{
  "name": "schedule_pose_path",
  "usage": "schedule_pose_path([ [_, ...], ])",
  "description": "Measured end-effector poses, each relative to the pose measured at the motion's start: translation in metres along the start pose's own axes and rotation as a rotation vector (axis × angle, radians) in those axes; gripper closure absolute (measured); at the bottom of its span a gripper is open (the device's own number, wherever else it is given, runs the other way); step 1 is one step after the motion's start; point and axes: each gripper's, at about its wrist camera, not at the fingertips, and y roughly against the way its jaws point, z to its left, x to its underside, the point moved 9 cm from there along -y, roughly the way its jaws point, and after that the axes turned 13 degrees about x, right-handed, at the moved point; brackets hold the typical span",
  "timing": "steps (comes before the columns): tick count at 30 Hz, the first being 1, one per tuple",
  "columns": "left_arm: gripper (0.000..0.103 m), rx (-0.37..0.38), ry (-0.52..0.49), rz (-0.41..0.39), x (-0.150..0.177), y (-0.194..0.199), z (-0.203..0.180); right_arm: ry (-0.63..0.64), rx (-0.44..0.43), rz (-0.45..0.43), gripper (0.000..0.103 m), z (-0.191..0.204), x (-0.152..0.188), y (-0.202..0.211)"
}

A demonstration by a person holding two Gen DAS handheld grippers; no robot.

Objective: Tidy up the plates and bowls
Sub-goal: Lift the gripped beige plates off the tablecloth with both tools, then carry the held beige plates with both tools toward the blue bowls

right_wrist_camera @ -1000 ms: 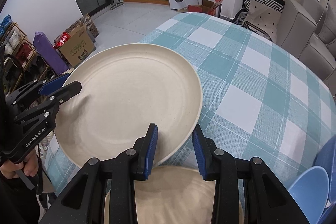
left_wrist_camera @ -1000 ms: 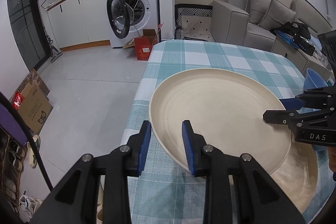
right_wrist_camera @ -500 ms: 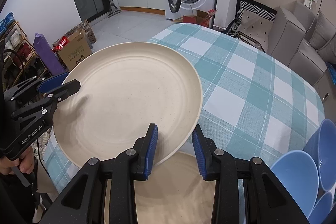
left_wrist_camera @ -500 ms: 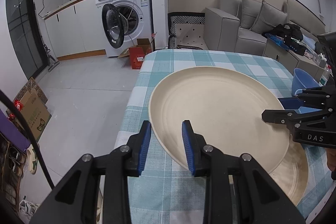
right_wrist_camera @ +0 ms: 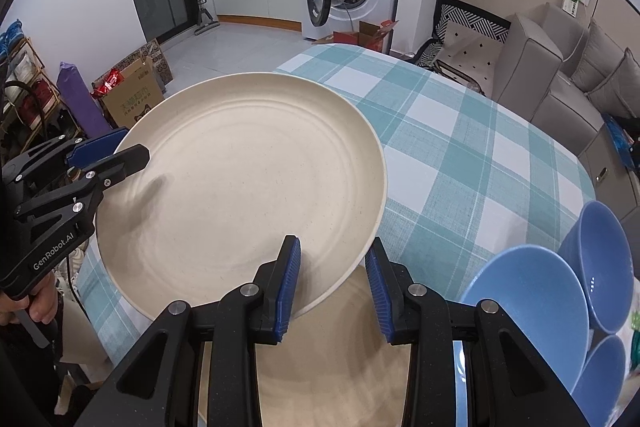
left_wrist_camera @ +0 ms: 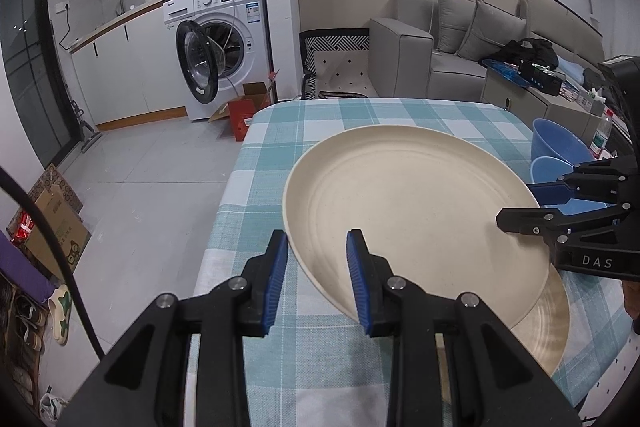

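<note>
A large cream plate (left_wrist_camera: pixel 412 211) is held up above the checked table, tilted. My left gripper (left_wrist_camera: pixel 318 281) straddles its near-left rim with one finger under and one over. My right gripper (right_wrist_camera: pixel 334 289) straddles the opposite rim the same way. It shows in the left wrist view (left_wrist_camera: pixel 520 205) at the right, and the left gripper shows in the right wrist view (right_wrist_camera: pixel 108 157) at the left. A second cream plate (right_wrist_camera: pixel 344 359) lies on the table below. The held plate also fills the right wrist view (right_wrist_camera: pixel 240 187).
Three blue bowls (right_wrist_camera: pixel 536 311) sit at the table's right side, also in the left wrist view (left_wrist_camera: pixel 554 143). The teal checked tablecloth (right_wrist_camera: pixel 460 155) stretches ahead. A washing machine (left_wrist_camera: pixel 216 47) with open door and a grey sofa (left_wrist_camera: pixel 440 55) stand beyond the table edge.
Both grippers have lifted the top cream plate higher above the table and the lower plate. More of the blue bowls has come into view.
</note>
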Motion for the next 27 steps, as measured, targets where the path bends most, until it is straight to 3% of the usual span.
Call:
schedule_pose_path([
  [27, 0.074, 0.063, -0.040, 0.031, 0.025, 0.000, -0.043, 0.003, 0.031, 0.049, 0.069, -0.016, 0.061, 0.016],
])
